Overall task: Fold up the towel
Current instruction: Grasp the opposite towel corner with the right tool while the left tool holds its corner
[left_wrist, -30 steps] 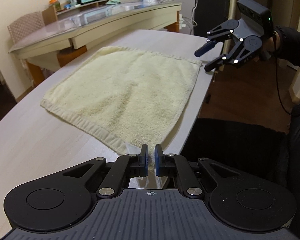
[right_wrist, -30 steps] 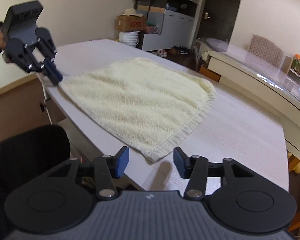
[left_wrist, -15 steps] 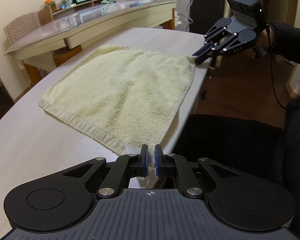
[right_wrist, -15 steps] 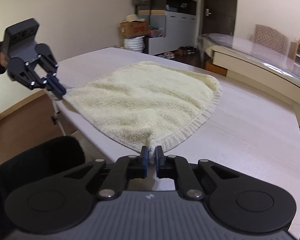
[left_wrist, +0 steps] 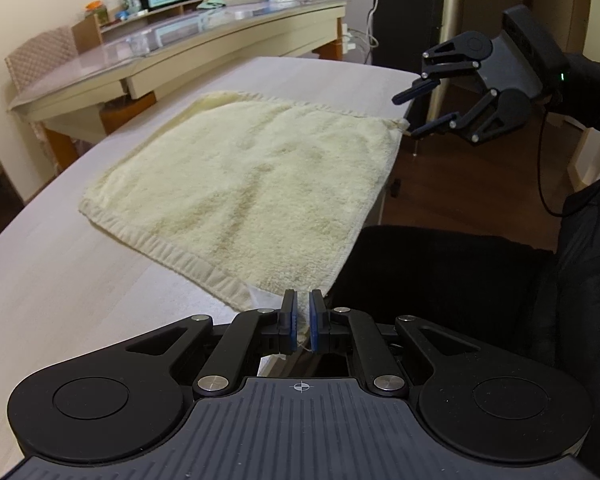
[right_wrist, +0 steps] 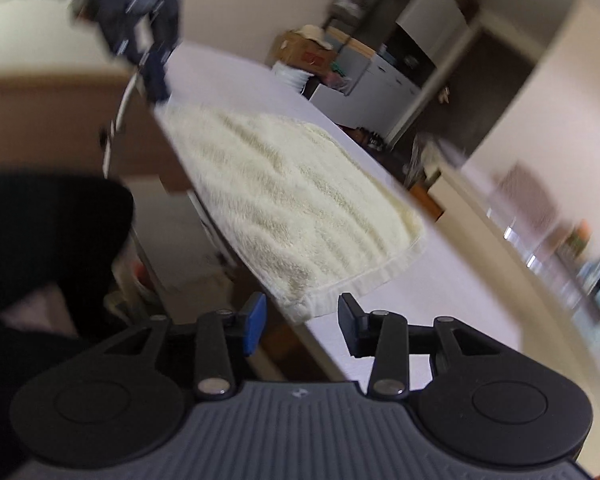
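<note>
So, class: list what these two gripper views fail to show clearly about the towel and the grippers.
- Right wrist view: motion blur smears the left gripper; its grip is unreadable.
- Left wrist view: the towel corner is hidden between the pads.
- Left wrist view: whether the open right gripper touches the far corner is unclear.

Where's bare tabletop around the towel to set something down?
Bare table left of the towel and beyond its far edge. Tight on the chair side: the towel reaches the table edge, left gripper and right gripper at its corners.
</note>
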Demonstrator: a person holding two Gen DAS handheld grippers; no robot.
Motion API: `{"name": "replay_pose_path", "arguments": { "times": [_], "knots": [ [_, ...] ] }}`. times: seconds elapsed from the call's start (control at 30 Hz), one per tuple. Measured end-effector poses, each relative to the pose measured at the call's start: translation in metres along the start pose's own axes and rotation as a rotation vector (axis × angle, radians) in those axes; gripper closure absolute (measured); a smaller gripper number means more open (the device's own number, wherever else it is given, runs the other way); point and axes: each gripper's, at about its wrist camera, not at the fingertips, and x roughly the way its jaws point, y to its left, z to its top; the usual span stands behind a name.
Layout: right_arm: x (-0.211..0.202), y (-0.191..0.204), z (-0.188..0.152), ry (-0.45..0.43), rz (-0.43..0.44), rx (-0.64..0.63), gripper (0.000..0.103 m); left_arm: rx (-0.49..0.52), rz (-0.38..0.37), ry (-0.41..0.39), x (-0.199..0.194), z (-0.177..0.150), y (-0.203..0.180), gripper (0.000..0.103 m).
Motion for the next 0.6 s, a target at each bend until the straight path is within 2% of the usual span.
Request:
{"name": "replay_pose_path", "arguments": {
  "times": [0.1,0.23,0.37,0.4,0.6],
  "knots": [
    [0.008,0.013,-0.001,0.013,-0.043,-0.134,0.062,-0.008,0.001,-0.004,0.0,0.0,-0.001,0.097],
    [0.013,0.023,-0.002,0.015,-0.048,-0.243,0.07,-0.024,0.008,-0.016,-0.006,0.001,-0.002,0.097],
    [0.011,0.025,-0.003,0.002,-0.051,-0.273,0.08,-0.057,0.021,-0.048,-0.015,0.002,0.004,0.096],
    [0.01,0.025,-0.003,-0.003,-0.05,-0.274,0.084,-0.066,0.036,-0.055,-0.017,0.003,0.006,0.096],
    [0.006,0.024,-0.001,-0.019,-0.044,-0.257,0.088,-0.121,0.154,-0.07,-0.009,0.005,0.018,0.096]
  ]
}}
